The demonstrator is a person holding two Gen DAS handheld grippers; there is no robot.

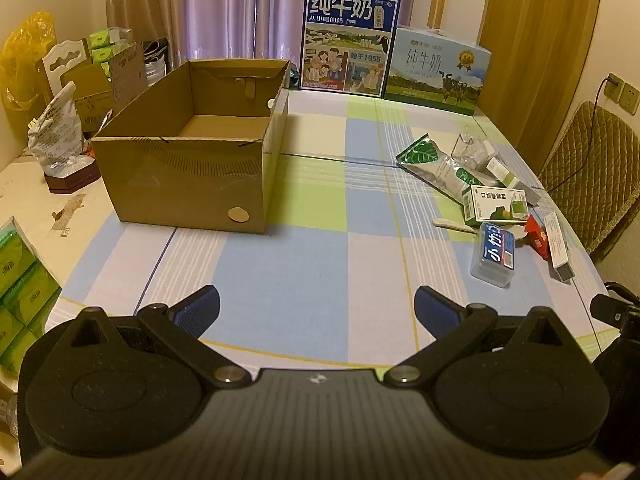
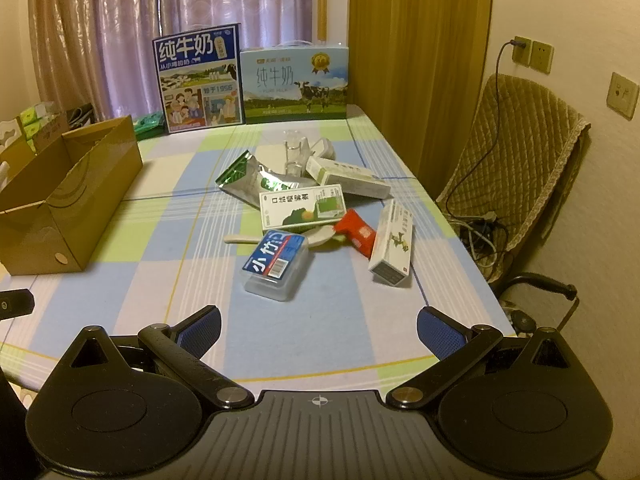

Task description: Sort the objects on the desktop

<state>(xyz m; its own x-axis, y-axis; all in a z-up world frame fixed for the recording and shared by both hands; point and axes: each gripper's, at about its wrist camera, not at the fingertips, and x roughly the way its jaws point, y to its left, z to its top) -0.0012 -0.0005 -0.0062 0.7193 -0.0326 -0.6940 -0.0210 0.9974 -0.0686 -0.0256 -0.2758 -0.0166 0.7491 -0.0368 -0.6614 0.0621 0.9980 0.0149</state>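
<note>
An empty brown cardboard box (image 1: 188, 172) (image 2: 68, 200) stands on the left of the checked tablecloth. A heap of small items lies to the right: a clear plastic case with a blue label (image 2: 276, 266) (image 1: 494, 254), a white-green carton (image 2: 302, 206) (image 1: 498, 204), a green foil pouch (image 2: 250, 180) (image 1: 434, 164), a red packet (image 2: 356, 232), a long white box (image 2: 392, 242), a white spoon (image 2: 244, 239) and a clear cup (image 2: 296, 152). My left gripper (image 1: 318, 310) is open over the cloth in front of the cardboard box. My right gripper (image 2: 319, 326) is open just short of the clear case.
Two milk cartons (image 2: 200, 80) (image 2: 296, 84) stand at the table's far edge before curtains. A padded chair (image 2: 516, 168) with cables is beyond the right edge. Green tissue packs (image 1: 20, 276), a crumpled bag (image 1: 56, 132) and boxes crowd the left side.
</note>
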